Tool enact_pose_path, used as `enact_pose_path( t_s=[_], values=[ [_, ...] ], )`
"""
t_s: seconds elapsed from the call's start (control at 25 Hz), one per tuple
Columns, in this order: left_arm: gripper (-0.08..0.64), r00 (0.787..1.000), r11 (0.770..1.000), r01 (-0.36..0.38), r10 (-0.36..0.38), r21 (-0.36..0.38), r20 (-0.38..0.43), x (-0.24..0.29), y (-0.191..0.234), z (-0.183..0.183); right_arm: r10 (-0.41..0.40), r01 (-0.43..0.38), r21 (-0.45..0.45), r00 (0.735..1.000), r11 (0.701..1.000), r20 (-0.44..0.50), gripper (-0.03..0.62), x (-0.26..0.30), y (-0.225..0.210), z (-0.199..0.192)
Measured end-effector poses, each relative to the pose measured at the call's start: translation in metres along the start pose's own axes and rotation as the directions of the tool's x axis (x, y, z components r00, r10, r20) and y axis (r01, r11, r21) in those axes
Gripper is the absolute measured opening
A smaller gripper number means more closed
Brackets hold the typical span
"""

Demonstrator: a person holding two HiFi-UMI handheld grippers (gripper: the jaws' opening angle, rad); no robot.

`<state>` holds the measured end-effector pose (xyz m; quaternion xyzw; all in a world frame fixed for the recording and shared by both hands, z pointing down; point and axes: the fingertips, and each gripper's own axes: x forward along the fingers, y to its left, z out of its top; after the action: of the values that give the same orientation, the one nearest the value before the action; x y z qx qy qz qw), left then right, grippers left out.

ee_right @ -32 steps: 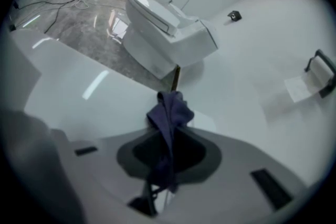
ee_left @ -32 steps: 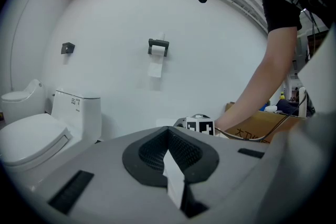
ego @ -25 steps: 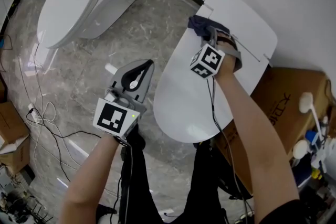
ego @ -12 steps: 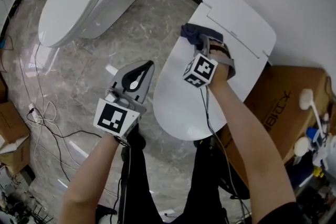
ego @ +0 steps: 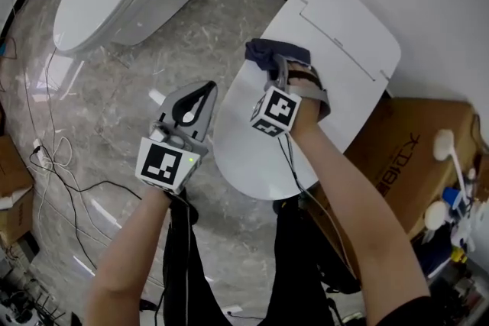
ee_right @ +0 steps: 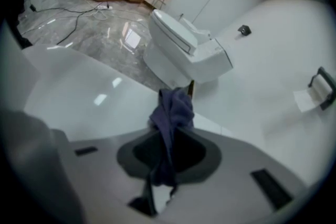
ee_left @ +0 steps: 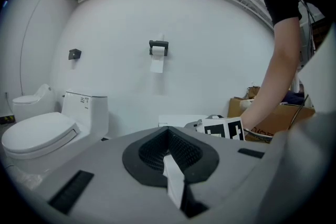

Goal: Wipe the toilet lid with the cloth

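The right gripper (ego: pixel 280 71) stays clamped on the dark blue cloth (ego: pixel 267 53), which is pressed against the white toilet lid (ego: pixel 344 27). Since a second ago the cloth has slid away from the hinge seam and along the lid's left edge. The left gripper (ego: pixel 200 94) hangs over the marble floor (ego: pixel 114 88) just beside the lid — jaws together, nothing between them, barely moved.

Grey left gripper (ego: pixel 200 90) and right gripper (ego: pixel 280 65) bear black-and-white marker cubes (ego: pixel 163 164); trousers (ego: pixel 206 256) black.
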<state>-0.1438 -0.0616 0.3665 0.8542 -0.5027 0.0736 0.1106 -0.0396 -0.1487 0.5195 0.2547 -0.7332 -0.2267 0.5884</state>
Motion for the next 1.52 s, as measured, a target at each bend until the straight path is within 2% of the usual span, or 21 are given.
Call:
enact_pose_path(
  t_s=[0.32,0.92,1.2,1.52],
  values=[
    [0.014,0.995,0.995,0.097,-0.096,0.038,-0.032,-0.014,-0.027,-0.017,0.004,-0.004,0.027,1.0,1.0,-0.023,0.075,-0.015,0.023,0.004],
    [0.014,0.992,0.993,0.117,-0.115,0.033,-0.052,-0.03,-0.033,-0.023,0.026,-0.026,0.018,1.0,0.999,0.007,0.075,-0.045,0.067,0.024],
    [0.014,0.991,0.991,0.124,-0.121,0.055,-0.053,-0.035,-0.027,-0.02,0.04,-0.041,0.04,0.999,0.998,0.014,0.075,-0.061,0.088,0.031],
    [0.014,0.992,0.992,0.121,-0.119,0.043,-0.05,-0.037,-0.022,-0.014,0.073,-0.074,0.053,0.997,0.996,0.014,0.075,-0.078,0.114,0.04]
  ],
)
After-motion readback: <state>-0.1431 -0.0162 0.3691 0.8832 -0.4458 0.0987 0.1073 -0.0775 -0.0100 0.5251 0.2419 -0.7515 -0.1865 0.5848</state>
